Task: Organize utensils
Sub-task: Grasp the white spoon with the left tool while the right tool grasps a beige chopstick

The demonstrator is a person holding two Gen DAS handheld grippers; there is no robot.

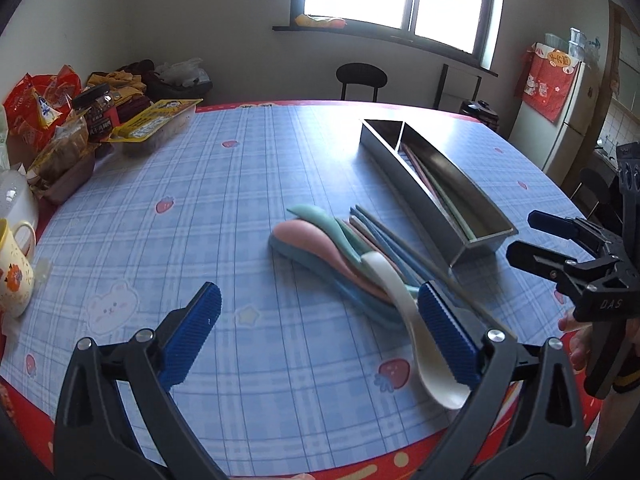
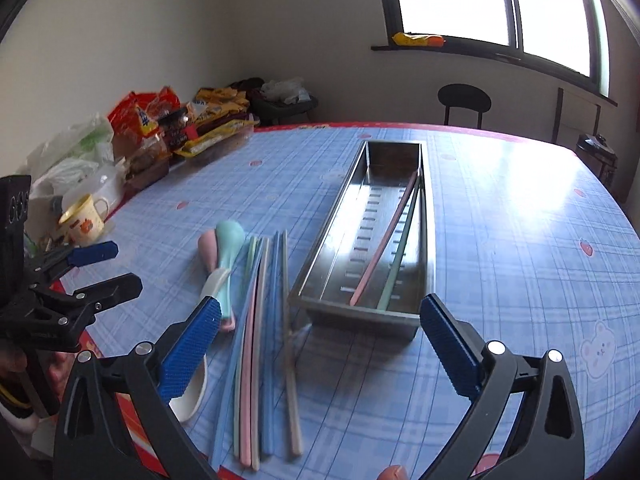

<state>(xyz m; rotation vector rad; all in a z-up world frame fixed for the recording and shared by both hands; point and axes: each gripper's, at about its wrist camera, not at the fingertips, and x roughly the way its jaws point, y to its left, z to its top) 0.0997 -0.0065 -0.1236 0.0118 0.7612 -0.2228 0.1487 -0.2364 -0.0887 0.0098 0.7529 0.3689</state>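
Observation:
A long steel utensil tray (image 2: 428, 216) (image 1: 484, 236) lies on the table with a pink chopstick (image 2: 380, 248) and a green chopstick (image 2: 400, 252) inside. Left of it lie loose pastel chopsticks (image 2: 260, 336) (image 1: 384, 236) and several spoons: pink (image 1: 312, 240), teal (image 2: 230, 236) (image 1: 320, 216), white (image 1: 404, 316) (image 2: 196, 396). My left gripper (image 1: 320, 332) is open and empty, its right pad beside the white spoon. My right gripper (image 2: 320, 340) is open and empty above the tray's near end; it also shows in the left wrist view (image 1: 532, 236).
Snack bags and jars (image 1: 80, 120) crowd the table's far left corner, with a yellow-rimmed mug (image 1: 12, 268) (image 2: 84, 220) near the left edge. A black chair (image 2: 464, 104) stands beyond the table. A fridge (image 1: 560, 120) stands at right.

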